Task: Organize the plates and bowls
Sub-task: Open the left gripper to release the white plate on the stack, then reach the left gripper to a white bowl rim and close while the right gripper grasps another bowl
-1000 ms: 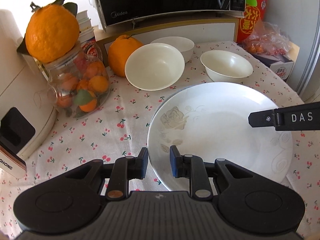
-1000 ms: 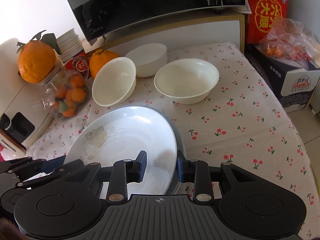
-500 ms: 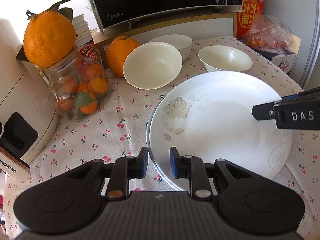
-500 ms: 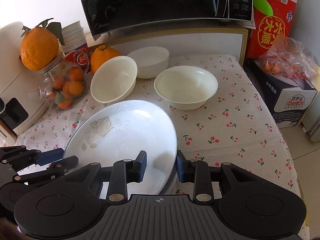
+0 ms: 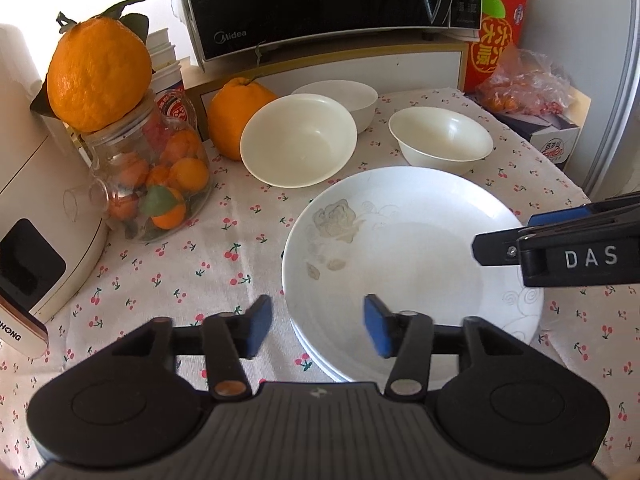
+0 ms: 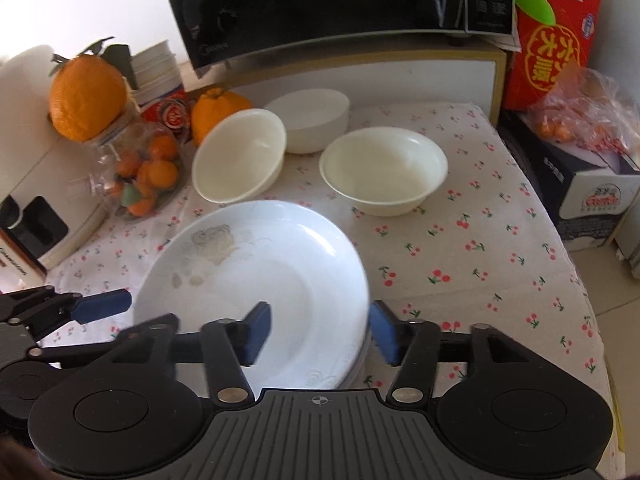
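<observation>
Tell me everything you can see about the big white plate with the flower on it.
The white plate is round, glossy, ceramic-looking, with a shallow well, a faint grey-beige flower near its left rim and pale swirls near the right. It lies flat, empty, on top of at least one similar plate, on the cherry-print tablecloth. The left gripper and right gripper straddle opposite edges; their jaws have just been opening, and no pad seems to press on it.
</observation>
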`<move>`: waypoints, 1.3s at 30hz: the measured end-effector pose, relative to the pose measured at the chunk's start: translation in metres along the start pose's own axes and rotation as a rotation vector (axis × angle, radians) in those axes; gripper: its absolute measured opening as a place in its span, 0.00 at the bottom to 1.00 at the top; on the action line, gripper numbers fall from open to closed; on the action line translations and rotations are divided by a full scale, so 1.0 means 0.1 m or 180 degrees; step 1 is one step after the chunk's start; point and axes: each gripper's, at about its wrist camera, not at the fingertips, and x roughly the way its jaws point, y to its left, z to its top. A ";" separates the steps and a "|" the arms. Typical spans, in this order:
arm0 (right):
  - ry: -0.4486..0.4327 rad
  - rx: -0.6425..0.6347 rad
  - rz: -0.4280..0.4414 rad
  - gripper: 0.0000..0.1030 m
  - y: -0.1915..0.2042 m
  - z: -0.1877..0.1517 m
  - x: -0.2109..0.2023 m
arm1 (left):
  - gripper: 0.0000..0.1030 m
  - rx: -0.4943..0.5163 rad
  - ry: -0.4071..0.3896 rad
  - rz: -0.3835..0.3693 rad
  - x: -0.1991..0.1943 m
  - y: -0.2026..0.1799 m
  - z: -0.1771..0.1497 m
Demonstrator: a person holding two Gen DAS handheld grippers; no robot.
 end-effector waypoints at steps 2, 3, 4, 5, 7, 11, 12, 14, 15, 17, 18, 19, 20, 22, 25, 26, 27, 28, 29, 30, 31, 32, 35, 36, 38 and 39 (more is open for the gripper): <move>-0.0023 -0.0025 0.0021 0.70 0.03 0.00 -0.02 | 0.61 0.0001 -0.0013 -0.0014 0.00 0.00 0.00; -0.0025 -0.0028 0.0024 0.73 0.03 0.00 -0.02 | 0.67 0.0000 -0.0015 -0.0019 0.00 0.00 0.00; -0.0022 -0.0023 0.0024 0.74 0.03 0.01 -0.01 | 0.72 0.0001 -0.0016 -0.0027 -0.01 0.00 0.00; -0.0014 -0.0013 0.0021 0.75 0.03 0.01 -0.01 | 0.74 0.0003 -0.0015 -0.0038 -0.01 0.00 0.00; 0.0003 0.0028 -0.0001 0.78 0.01 0.00 0.00 | 0.78 0.0006 -0.0002 -0.0054 -0.01 0.00 -0.01; 0.0024 0.0173 -0.0031 0.84 -0.07 0.01 0.01 | 0.92 -0.0027 0.0027 -0.0084 0.00 0.00 -0.01; 0.0028 0.0216 -0.0032 0.84 -0.09 0.02 0.02 | 0.93 -0.0046 0.0039 -0.0099 0.01 0.01 -0.01; 0.0039 0.0316 -0.0027 0.85 -0.13 0.03 0.02 | 0.96 -0.0110 0.0085 -0.0127 0.02 0.03 -0.01; 0.0037 0.0363 -0.0027 0.86 -0.15 0.03 0.02 | 0.97 -0.0142 0.0105 -0.0147 0.02 0.04 -0.01; 0.0053 0.0454 -0.0037 0.88 -0.19 0.05 0.02 | 0.98 -0.0188 0.0144 -0.0184 0.03 0.07 -0.01; 0.0062 0.0507 -0.0040 0.88 -0.21 0.07 0.02 | 0.98 -0.0215 0.0164 -0.0192 0.03 0.09 0.00; 0.0067 0.0561 -0.0032 0.88 -0.22 0.09 0.01 | 0.98 -0.0241 0.0186 -0.0203 0.03 0.11 0.01; 0.0074 0.0625 -0.0015 0.88 -0.24 0.12 0.01 | 0.98 -0.0272 0.0207 -0.0219 0.03 0.14 0.04; 0.0086 0.0789 0.0018 0.88 -0.29 0.21 0.00 | 0.99 -0.0365 0.0221 -0.0240 0.02 0.20 0.11; 0.0078 0.0921 0.0051 0.89 -0.33 0.39 0.00 | 0.99 -0.0483 0.0193 -0.0269 0.01 0.32 0.27; 0.0061 0.0899 0.0031 0.89 -0.34 0.46 0.01 | 0.99 -0.0507 0.0171 -0.0260 0.01 0.35 0.34; 0.0030 0.0863 0.0002 0.89 -0.33 0.55 0.01 | 1.00 -0.0531 0.0146 -0.0242 0.02 0.38 0.42; 0.0009 0.0836 -0.0039 0.89 -0.33 0.63 0.02 | 1.00 -0.0556 0.0120 -0.0228 0.02 0.41 0.49; -0.0027 0.0821 -0.0061 0.90 -0.33 0.72 0.04 | 1.00 -0.0582 0.0092 -0.0218 0.03 0.44 0.58; -0.0059 0.0825 -0.0064 0.91 -0.34 0.81 0.06 | 1.00 -0.0607 0.0059 -0.0215 0.05 0.47 0.67; -0.0089 0.0849 -0.0053 0.91 -0.36 0.89 0.08 | 1.00 -0.0624 0.0022 -0.0214 0.06 0.48 0.75; -0.0120 0.0890 -0.0037 0.91 -0.38 0.97 0.12 | 1.00 -0.0631 -0.0020 -0.0205 0.08 0.49 0.85; -0.0161 0.1053 -0.0018 0.92 -0.47 1.19 0.24 | 1.00 -0.0593 -0.0124 -0.0170 0.18 0.47 1.10; -0.0176 0.1102 -0.0015 0.92 -0.50 1.26 0.30 | 1.00 -0.0573 -0.0151 -0.0175 0.22 0.46 1.19; -0.0192 0.1229 0.0031 0.92 -0.60 1.37 0.43 | 1.00 -0.0548 -0.0192 -0.0185 0.32 0.42 1.35; -0.0189 0.1291 0.0068 0.92 -0.64 1.41 0.49 | 0.99 -0.0539 -0.0203 -0.0181 0.38 0.41 1.42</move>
